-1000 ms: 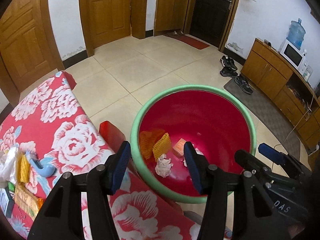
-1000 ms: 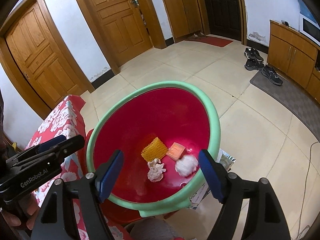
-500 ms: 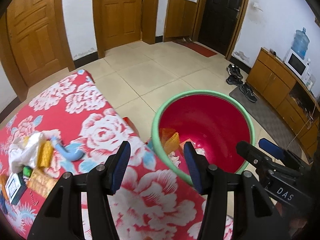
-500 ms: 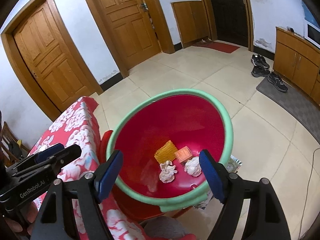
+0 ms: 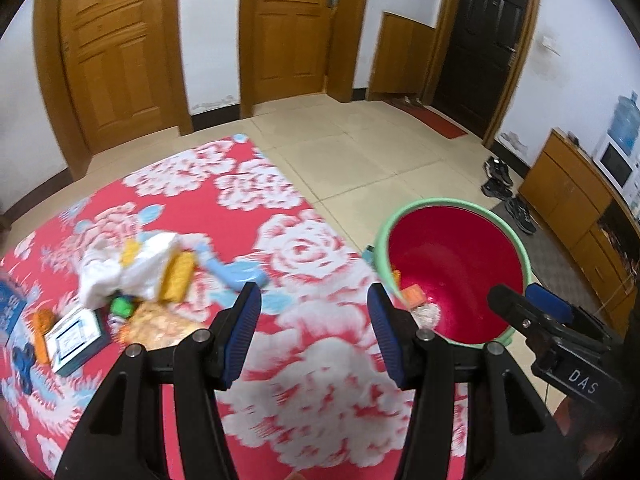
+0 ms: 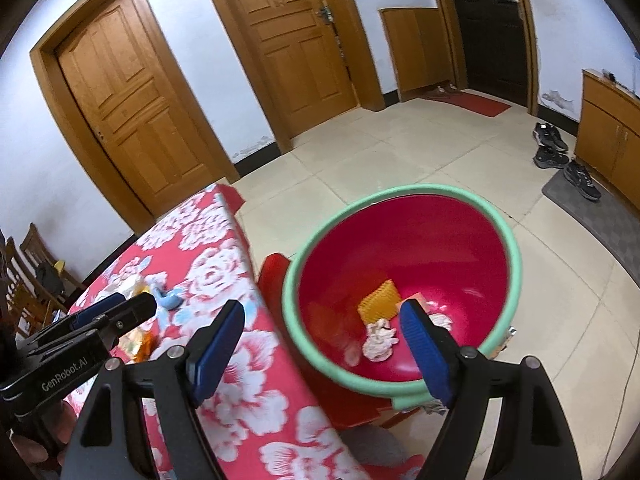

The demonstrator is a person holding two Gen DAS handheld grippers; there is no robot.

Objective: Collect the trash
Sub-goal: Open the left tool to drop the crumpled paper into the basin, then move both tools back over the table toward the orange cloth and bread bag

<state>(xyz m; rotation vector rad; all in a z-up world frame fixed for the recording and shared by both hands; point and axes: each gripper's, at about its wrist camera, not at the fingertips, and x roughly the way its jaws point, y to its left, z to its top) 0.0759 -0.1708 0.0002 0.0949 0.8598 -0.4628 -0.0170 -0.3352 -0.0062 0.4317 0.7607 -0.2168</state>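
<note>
There were two grippers [image 5: 314, 334], one red basin [image 6: 400, 208], three wooden doors [image 6: 136, 92], and three dark shoes [image 6: 554, 146].

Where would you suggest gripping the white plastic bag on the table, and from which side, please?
Take the white plastic bag by its crumpled upper folds, coming down from above with the left gripper, which is open and empty. The bag lies slumped on the floral tablecloth with yellow wrappers tucked against it, so a pinch on the raised, loose plastic is probably easier than a sideways approach.
</note>
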